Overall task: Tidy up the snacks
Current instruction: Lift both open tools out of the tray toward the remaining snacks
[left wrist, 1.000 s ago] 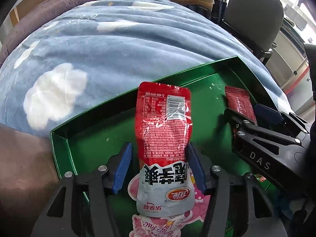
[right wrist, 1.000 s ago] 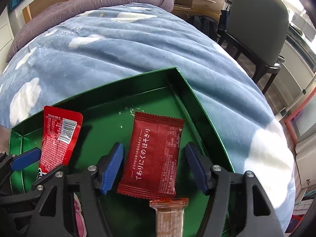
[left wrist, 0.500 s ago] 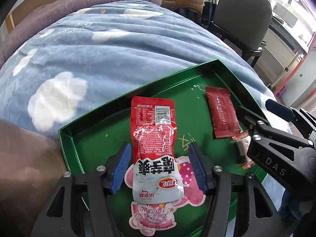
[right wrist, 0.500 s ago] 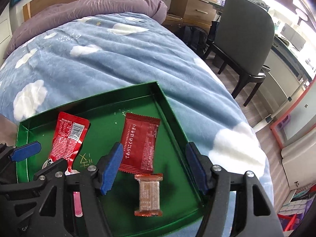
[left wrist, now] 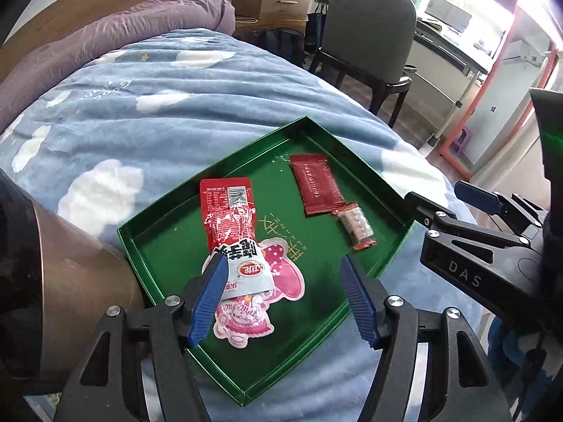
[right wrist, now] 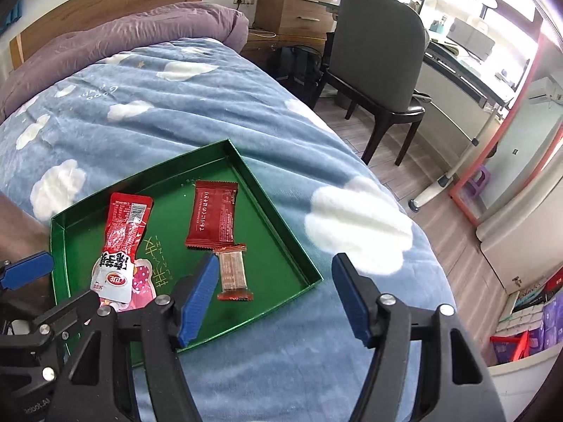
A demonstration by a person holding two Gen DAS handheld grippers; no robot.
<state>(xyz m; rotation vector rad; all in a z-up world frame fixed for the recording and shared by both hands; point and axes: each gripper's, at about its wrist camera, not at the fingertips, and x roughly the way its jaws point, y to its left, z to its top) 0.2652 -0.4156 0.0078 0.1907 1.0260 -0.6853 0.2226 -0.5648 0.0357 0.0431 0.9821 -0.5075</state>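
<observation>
A green tray (left wrist: 369,267) lies on a blue blanket (left wrist: 147,112) printed with white clouds. In it, a red and white snack pouch (left wrist: 234,232) with bold black Chinese characters and a barcode lies at 9 o'clock, overlapping a pink packet (left wrist: 281,277) whose script reads partly "My". At 1 o'clock lies a dark red packet (left wrist: 316,183) with a line of Japanese writing, a small clear-wrapped bar (left wrist: 355,225) touching its near end. Gold characters are printed on the tray floor. The left gripper (left wrist: 283,299) is opening, nothing between its jaws. The right gripper (right wrist: 272,295), marked "DAS", is spread and empty.
</observation>
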